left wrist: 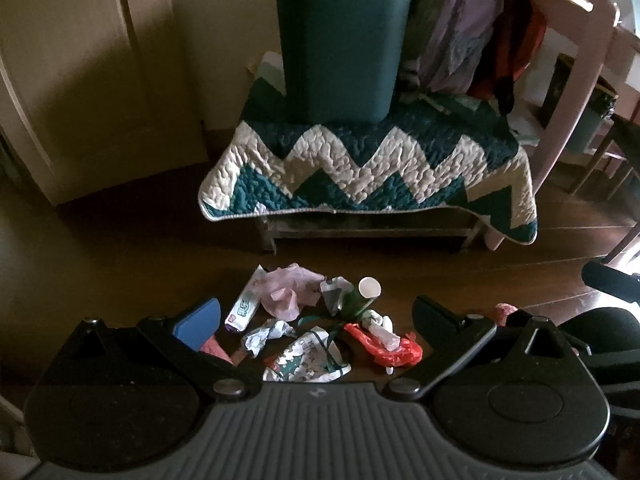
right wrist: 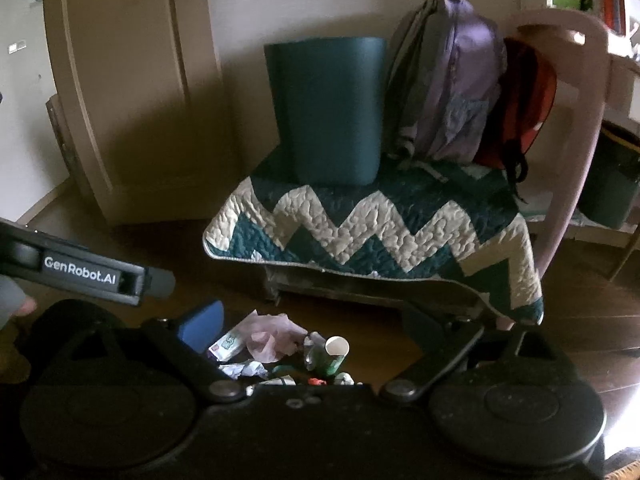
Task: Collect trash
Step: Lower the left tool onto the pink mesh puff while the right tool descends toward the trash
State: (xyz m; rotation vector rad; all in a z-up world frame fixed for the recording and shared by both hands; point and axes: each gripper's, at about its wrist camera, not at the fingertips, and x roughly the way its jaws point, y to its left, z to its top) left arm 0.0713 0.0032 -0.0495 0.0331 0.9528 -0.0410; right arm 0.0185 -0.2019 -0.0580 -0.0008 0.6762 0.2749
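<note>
While nothing was yet gripped, both left claw (left wrist: 316, 316) and right claw (right wrist: 316, 332) hung spread and bare over trash (left wrist: 316, 332) heaped on floor (left wrist: 120, 264); teal bin (left wrist: 340, 40) stood on quilt (left wrist: 360, 160), well apart; judged barely begun, whole heap left

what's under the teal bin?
The teal bin stands on a zigzag quilt draped over a low bench; the bench top is covered, only its dark frame shows below.
</note>
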